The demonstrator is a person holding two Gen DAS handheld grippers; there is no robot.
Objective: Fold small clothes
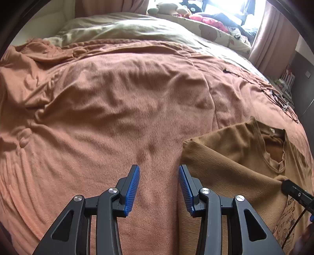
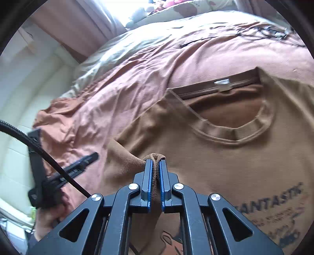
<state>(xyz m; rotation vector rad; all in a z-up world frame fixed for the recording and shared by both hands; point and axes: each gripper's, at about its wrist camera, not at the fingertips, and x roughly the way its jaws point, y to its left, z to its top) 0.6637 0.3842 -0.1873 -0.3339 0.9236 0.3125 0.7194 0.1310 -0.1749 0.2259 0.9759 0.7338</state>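
A small tan T-shirt with dark print lies front-up on the orange blanket, its neck opening facing away. In the left wrist view the shirt lies at the lower right, with one side folded over. My right gripper is shut on a bunched fold of the shirt's fabric and holds it over the shirt's chest. My left gripper is open and empty over the blanket, just left of the shirt's edge. It also shows in the right wrist view at the left.
The bed carries an olive duvet and pillows at the far end, with plush toys and clothes by the window. Black cables lie on the blanket at the right. A curtain hangs at the far right.
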